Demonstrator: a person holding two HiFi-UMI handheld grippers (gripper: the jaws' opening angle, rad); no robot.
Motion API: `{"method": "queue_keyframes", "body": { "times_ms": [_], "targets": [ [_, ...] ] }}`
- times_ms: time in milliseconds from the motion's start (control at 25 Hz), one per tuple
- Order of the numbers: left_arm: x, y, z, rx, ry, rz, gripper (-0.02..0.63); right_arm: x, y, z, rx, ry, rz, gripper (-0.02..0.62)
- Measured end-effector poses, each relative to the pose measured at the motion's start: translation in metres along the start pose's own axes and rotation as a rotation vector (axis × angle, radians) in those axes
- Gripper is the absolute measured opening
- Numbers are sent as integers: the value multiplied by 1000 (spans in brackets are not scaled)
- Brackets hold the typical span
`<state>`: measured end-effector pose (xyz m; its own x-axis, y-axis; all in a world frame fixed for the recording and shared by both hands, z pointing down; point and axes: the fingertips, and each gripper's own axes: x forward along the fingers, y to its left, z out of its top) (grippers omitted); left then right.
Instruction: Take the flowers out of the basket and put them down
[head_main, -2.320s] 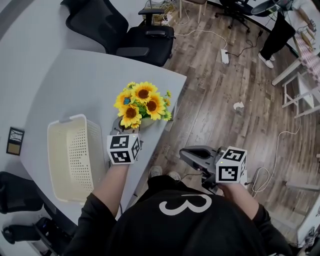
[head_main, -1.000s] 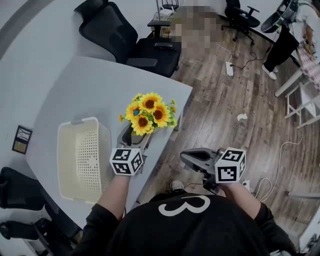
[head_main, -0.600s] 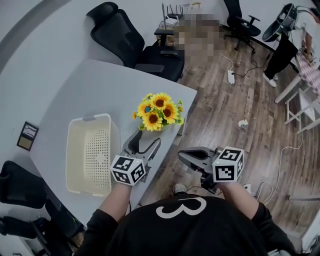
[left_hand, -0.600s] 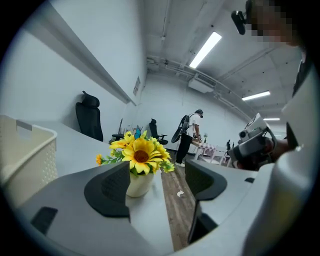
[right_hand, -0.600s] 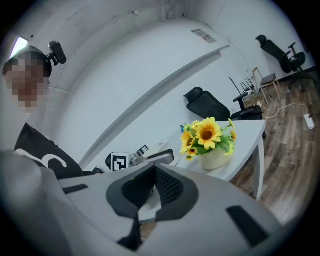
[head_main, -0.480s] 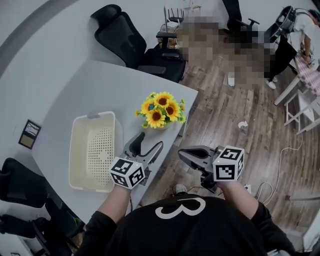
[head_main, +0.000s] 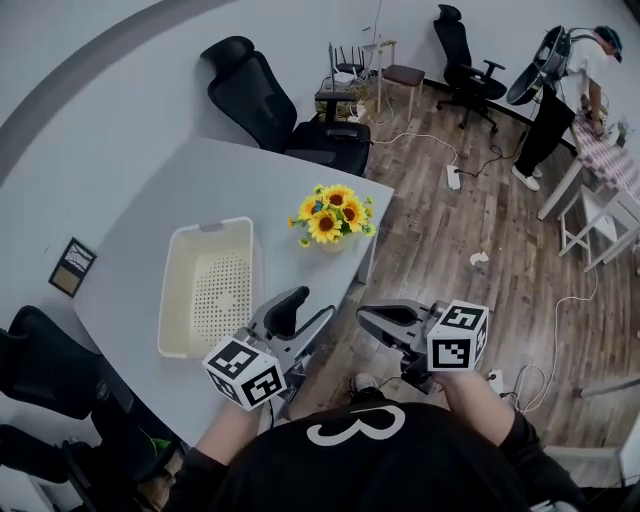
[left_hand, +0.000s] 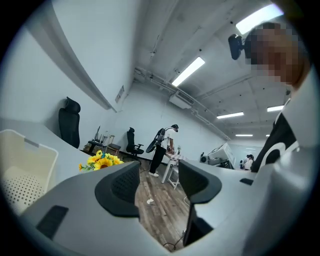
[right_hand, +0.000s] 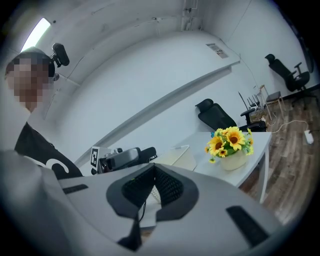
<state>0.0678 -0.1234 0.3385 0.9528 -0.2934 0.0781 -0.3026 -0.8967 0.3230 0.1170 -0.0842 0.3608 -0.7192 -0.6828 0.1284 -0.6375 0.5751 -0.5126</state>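
A bunch of yellow sunflowers (head_main: 333, 212) in a small white pot stands upright on the grey table (head_main: 170, 200), near its right corner and outside the basket. The cream perforated basket (head_main: 208, 285) lies left of it with nothing inside. My left gripper (head_main: 310, 312) hovers at the table's near edge, well short of the flowers; its jaws are closing with nothing between them (left_hand: 159, 182). My right gripper (head_main: 366, 317) hangs over the floor to the right, shut and holding nothing (right_hand: 152, 175). The flowers (left_hand: 100, 161) (right_hand: 229, 142) show in both gripper views.
Black office chairs (head_main: 265, 100) stand beyond the table. A small framed card (head_main: 72, 267) lies at the table's left edge. A person (head_main: 560, 90) stands at the far right by a white table (head_main: 600, 200). Cables (head_main: 440, 150) trail over the wooden floor.
My left gripper has drawn back from the flowers toward the body and stands apart from them. The flowers stay on the table. The right gripper has hardly moved.
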Motion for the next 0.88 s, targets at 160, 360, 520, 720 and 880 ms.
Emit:
{"method": "queue_keyframes", "body": {
  "times_ms": [160,360,520,720,880],
  "targets": [
    [-26,-30,0,-58,2,-90,145,-5,25,-12,-6,-9,-10,8],
    [-50,-59,-5,-45,-4,-143,26,-12,54,-24,-24,-16,-12,8],
    [-67,-76,-18,0,38,-154,12,-16,71,-39,-20,-20,-15,8],
    [-84,-81,-20,22,51,-140,12,-16,88,-46,-50,-39,-22,8],
    [-90,-90,-21,33,52,-144,12,-17,97,-43,-97,-72,-41,6]
  ]
}}
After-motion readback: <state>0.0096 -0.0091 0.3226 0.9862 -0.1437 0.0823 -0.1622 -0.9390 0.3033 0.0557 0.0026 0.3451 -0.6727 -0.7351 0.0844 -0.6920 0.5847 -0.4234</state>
